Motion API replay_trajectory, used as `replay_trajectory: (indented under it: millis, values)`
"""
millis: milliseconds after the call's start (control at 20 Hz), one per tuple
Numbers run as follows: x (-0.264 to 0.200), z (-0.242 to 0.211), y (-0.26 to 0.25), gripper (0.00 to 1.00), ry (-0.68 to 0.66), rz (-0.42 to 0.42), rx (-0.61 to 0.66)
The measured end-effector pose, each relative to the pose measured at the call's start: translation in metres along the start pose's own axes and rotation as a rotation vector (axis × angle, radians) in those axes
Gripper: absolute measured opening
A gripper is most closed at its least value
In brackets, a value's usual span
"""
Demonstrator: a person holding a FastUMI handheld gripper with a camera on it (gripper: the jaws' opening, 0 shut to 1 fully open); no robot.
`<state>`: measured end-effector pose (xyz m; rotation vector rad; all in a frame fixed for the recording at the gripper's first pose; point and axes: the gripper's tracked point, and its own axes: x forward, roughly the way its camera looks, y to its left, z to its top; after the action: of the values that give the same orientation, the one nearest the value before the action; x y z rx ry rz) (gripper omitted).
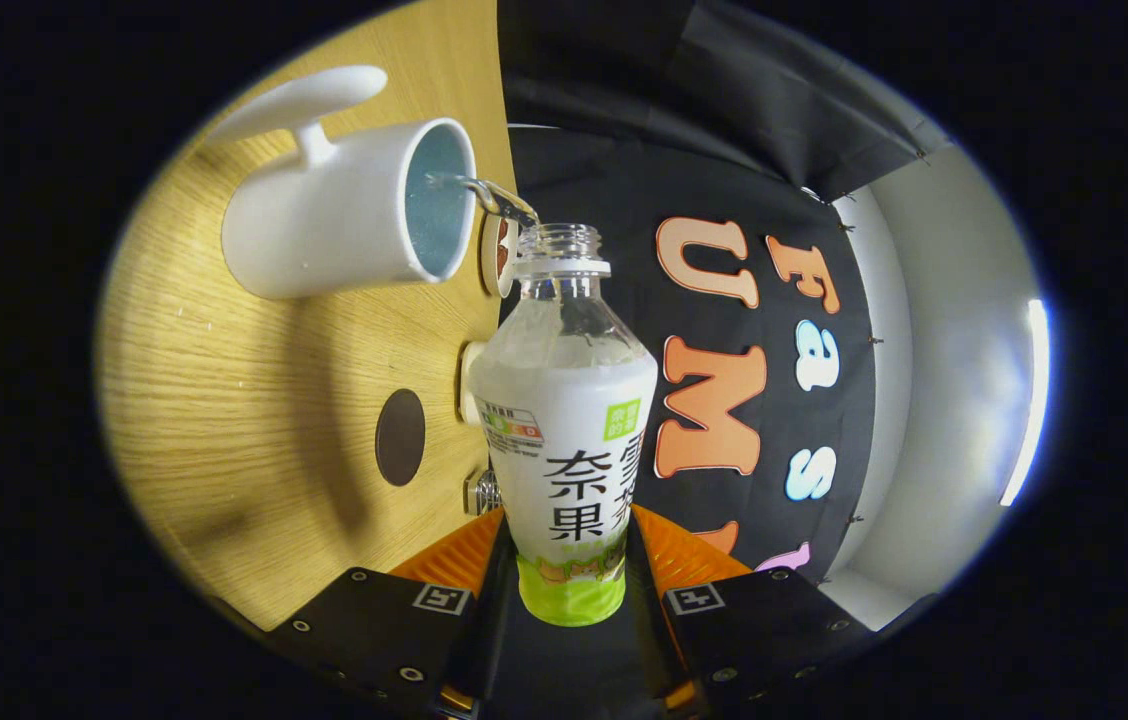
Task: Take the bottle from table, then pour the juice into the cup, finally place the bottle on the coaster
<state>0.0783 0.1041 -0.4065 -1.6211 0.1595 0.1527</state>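
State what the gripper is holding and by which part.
The gripper holds the bottle by its lower body, one finger pressing each side of the label, with liquid streaming from its open mouth into the white cup.

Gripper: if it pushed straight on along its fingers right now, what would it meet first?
The gripper is shut on the bottle, so that fills its line. Past the bottle's open mouth only the booth wall shows; depth is unclear.

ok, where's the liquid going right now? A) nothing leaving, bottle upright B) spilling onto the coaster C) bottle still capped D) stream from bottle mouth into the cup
D: a thin stream runs from the open bottle mouth over the cup rim, with the gripper shut on the bottle and the coaster bare.
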Motion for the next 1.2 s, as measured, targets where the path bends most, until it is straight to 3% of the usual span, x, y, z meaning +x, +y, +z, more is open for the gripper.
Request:
replay_trajectory:
  millis: [1200]
  values:
    - [0.002, 0.006, -0.026, 0.56, -0.022, -0.04, -0.124]
